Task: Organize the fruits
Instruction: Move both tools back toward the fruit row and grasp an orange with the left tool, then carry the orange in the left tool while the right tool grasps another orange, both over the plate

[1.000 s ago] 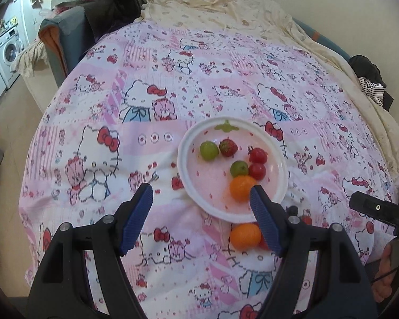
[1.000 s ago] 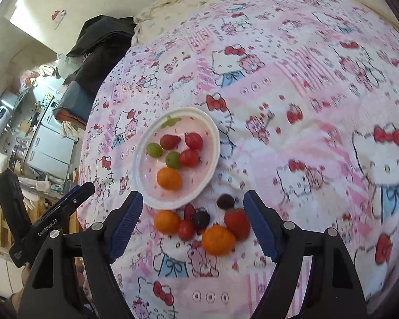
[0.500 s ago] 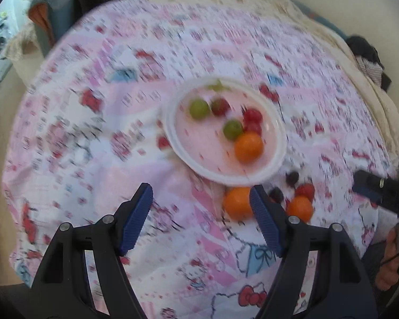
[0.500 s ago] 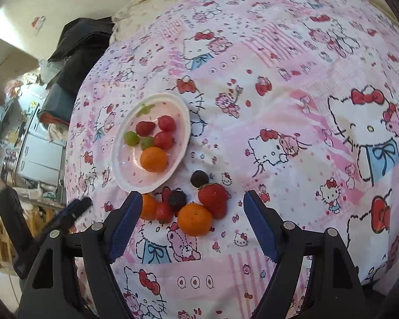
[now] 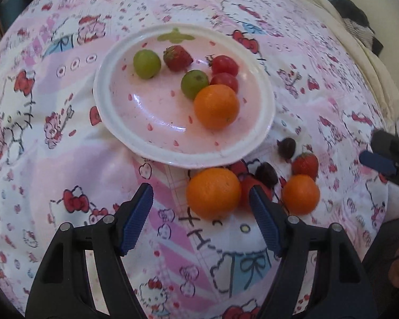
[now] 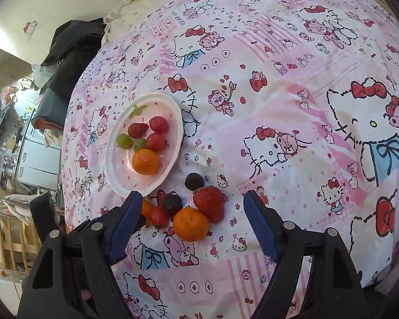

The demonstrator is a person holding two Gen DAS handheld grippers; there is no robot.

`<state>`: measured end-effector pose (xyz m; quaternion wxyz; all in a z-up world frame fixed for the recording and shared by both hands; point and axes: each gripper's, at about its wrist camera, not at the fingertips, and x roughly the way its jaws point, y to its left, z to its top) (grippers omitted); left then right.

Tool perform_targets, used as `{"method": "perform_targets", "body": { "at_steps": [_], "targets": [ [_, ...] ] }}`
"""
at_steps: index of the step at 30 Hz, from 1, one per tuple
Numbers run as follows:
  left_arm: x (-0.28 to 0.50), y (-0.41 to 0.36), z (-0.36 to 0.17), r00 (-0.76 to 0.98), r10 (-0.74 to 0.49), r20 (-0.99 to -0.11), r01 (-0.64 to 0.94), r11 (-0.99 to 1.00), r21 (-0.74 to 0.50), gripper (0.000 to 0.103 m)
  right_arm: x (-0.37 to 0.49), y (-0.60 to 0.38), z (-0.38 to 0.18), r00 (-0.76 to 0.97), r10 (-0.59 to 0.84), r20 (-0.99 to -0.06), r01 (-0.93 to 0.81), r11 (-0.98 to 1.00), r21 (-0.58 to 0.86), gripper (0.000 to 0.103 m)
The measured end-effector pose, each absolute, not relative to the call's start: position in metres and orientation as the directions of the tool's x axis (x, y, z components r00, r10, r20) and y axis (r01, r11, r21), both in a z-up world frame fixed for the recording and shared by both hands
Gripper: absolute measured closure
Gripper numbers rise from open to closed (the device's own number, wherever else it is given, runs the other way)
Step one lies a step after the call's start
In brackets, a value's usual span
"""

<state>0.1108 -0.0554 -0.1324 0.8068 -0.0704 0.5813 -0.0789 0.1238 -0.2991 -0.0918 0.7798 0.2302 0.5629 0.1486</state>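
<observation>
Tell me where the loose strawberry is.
In the right wrist view, the strawberry lies on the bedsheet below the plate, touching an orange.

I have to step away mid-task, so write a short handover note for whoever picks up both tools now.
Left tool: open, empty, jaws just closed slightly; pointed down at the near orange on the bedsheet.
Right tool: open, empty, above the loose fruit.
Done: the plate holds one orange, two green fruits, two cherry tomatoes, one strawberry.
Left: beside the plate lie two oranges, a strawberry, two dark fruits and a red one partly hidden. Move them onto the plate.
</observation>
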Motion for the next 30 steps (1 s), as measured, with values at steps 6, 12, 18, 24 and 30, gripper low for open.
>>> {"method": "perform_targets", "body": {
  "at_steps": [6, 12, 18, 24, 30],
  "targets": [
    [0.115, -0.051, -0.138, 0.277, -0.283, -0.918, 0.01, 0.956, -0.292, 0.065, 0.126, -0.297, -0.097, 0.306, 0.481, -0.822, 0.025, 0.859, 0.512, 0.022],
    [0.107, -0.046, -0.125, 0.297, -0.253, -0.921, -0.003, 0.964, -0.266, 0.065, 0.126, -0.296, -0.106, 0.268, 0.475, -0.839, 0.033, 0.865, 0.5, 0.022],
    [0.096, -0.028, -0.089, 0.382, -0.173, -0.908, -0.036, 0.979, -0.201, 0.065, 0.124, -0.304, -0.119, 0.231, 0.474, -0.85, 0.092, 0.859, 0.504, 0.022],
    [0.083, -0.007, -0.064, 0.462, -0.113, -0.879, -0.074, 0.983, -0.165, 0.065, 0.123, -0.299, -0.127, 0.187, 0.483, -0.855, 0.087, 0.859, 0.504, 0.024],
    [0.077, 0.002, -0.049, 0.502, -0.073, -0.862, -0.086, 0.987, -0.134, 0.065, 0.12, -0.27, -0.15, 0.05, 0.563, -0.825, 0.074, 0.822, 0.565, 0.048]
  ]
}}
